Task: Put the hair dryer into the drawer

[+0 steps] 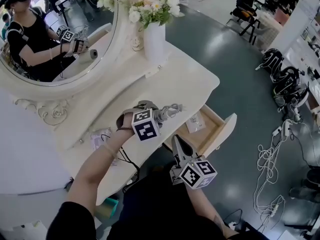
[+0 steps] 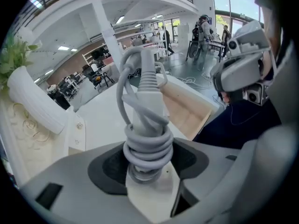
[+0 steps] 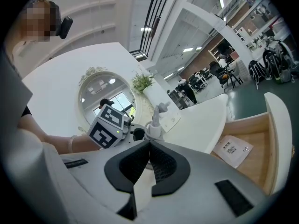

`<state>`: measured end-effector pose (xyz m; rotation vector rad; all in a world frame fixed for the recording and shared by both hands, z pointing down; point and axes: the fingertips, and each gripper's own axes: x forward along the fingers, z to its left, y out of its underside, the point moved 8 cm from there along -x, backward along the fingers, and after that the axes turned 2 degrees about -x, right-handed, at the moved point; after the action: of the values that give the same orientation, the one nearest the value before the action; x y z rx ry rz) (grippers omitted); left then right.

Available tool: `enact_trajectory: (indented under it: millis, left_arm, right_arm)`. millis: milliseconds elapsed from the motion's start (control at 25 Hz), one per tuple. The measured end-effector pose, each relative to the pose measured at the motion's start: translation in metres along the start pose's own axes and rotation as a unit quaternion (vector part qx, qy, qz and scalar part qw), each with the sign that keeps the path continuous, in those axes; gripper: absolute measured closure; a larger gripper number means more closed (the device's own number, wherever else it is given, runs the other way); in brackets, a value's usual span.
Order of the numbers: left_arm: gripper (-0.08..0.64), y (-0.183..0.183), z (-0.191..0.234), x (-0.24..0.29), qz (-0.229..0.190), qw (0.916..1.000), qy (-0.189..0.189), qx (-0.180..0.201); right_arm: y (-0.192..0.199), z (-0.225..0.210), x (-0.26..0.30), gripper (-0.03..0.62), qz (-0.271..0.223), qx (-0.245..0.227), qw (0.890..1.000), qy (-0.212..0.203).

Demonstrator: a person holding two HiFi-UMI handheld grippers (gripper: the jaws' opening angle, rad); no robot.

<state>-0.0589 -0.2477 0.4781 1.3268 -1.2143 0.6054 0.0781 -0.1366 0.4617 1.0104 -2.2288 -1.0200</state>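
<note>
A white vase (image 1: 154, 44) of pink and white flowers (image 1: 150, 5) is seen standing upright on the cream counter (image 1: 192, 81), just beside a carved oval mirror (image 1: 95, 34). What may be a small packet (image 1: 99, 139) is laid flat near the counter's front edge. White cables (image 1: 267, 159) are strewn over the dark floor (image 1: 235, 84), bags (image 1: 285, 81) are heaped nearby, and an office chair (image 1: 246, 11) is set well apart.

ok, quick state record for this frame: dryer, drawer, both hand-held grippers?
hair dryer: cord wound round handle, held beside the drawer, not yet in it
left hand-held gripper: clamped on hair dryer handle
right hand-held gripper: jaws together, empty
drawer: open, flat packet inside
dressing table: white, with mirror and flower vase
</note>
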Motion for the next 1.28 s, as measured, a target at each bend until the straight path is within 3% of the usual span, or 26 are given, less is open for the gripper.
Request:
enact_trajectory:
  millis: [280, 520, 760, 1040, 1280]
  left_arm:
    - [0.284, -0.038, -0.021, -0.016, -0.087, 0.9951, 0.009, -0.047]
    - [0.284, -0.057, -0.041, -0.017, -0.129, 0.9879, 0.039, -0.077]
    - [0.284, -0.076, -0.064, -0.021, -0.182, 0.9736, 0.074, -0.116]
    - [0.284, -0.095, -0.095, -0.020, -0.249, 0.9472, 0.106, -0.172]
    - [0.284, -0.106, -0.113, 0.001, -0.245, 0.9427, 0.094, -0.206]
  right_arm:
    - [-0.007, -0.009, -0.015, 0.580, -0.021, 0.000, 0.999, 0.025]
    - [-0.012, -0.017, -0.037, 0.580, -0.041, -0.002, 0.998, 0.055]
    - [-0.014, -0.031, -0.067, 0.580, -0.068, 0.004, 0.993, 0.101]
    - [-0.013, -0.052, -0.102, 0.580, -0.091, 0.014, 0.983, 0.159]
    - [-0.020, -0.068, -0.115, 0.580, -0.088, 0.016, 0.982, 0.165]
